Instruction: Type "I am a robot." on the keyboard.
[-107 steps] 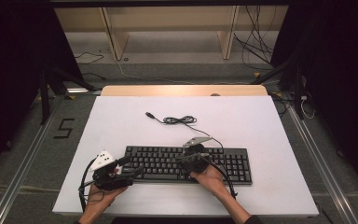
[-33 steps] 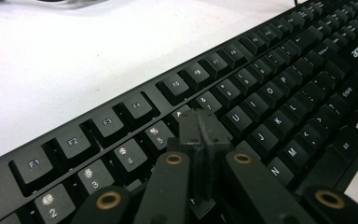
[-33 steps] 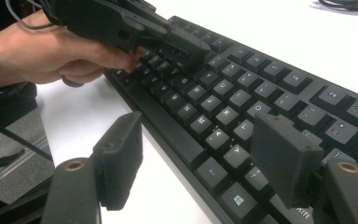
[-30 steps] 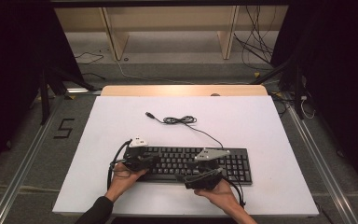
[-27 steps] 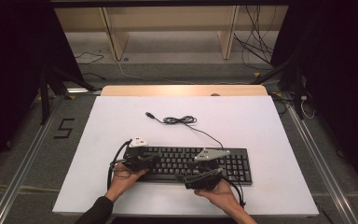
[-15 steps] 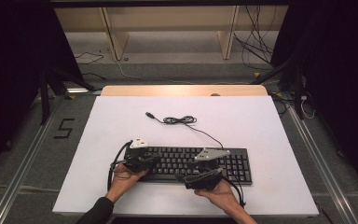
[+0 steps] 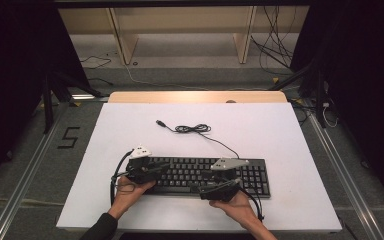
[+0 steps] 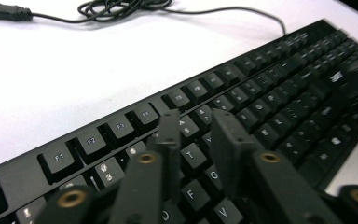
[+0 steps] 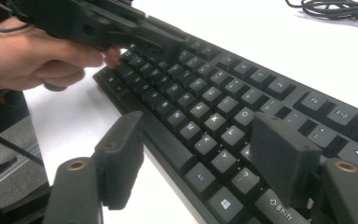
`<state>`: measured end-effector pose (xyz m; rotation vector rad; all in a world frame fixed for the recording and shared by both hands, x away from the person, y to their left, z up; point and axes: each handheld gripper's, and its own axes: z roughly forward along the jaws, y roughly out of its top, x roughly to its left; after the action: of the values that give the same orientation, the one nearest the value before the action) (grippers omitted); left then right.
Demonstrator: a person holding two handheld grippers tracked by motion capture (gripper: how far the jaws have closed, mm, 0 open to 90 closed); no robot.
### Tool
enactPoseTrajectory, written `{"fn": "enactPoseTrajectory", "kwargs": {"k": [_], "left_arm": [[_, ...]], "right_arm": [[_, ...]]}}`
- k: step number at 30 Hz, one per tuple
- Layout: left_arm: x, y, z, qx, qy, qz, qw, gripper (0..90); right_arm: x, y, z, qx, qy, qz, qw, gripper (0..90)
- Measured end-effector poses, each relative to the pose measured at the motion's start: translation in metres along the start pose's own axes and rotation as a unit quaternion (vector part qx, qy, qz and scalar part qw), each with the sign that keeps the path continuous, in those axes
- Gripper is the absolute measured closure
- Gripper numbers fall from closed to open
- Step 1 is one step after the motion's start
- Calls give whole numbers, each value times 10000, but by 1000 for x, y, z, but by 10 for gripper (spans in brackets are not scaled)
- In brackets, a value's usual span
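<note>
Both hands sat low at table's 6 o'clock. Left gripper (image 7: 156, 169) hovered over keyboard (image 7: 190, 172), jaws just opening, slightly parted, empty. Right gripper (image 7: 219, 181) gaped wide, straddling its near edge.

Matt black plastic keyboard (image 7: 205, 175) (smooth keycaps) on smooth white table (image 7: 280, 130).

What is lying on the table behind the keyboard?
Behind the keyboard on the white table lies its black cable, partly coiled, ending in a USB plug. Where the cable joins the keyboard cannot be seen clearly.
</note>
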<state>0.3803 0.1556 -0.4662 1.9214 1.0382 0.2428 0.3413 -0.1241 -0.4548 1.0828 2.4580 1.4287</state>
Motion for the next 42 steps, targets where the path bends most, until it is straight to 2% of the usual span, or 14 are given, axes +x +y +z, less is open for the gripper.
{"fn": "enactPoseTrajectory", "kwargs": {"k": [8, 16, 22, 29, 42], "left_arm": [[-4, -4, -21, -333, -113, -31, 9994, 494], [-6, -13, -43, -806, -271, -99, 9963, 346], [-10, -20, -53, -950, -309, -83, 9950, 308], [-10, -26, -57, -922, -344, -77, 9951, 277], [-12, -35, -63, -868, -251, -12, 9959, 269]], "right_arm": [[-2, 0, 3, 92, -129, 18, 9999, 479], [-4, 0, 4, 90, -127, 10, 9999, 569], [-3, 0, 6, 111, -113, -23, 9999, 624], [-3, 0, 9, 160, -100, -78, 9998, 715], [-4, 1, 15, 281, -109, -100, 9995, 857]]}}
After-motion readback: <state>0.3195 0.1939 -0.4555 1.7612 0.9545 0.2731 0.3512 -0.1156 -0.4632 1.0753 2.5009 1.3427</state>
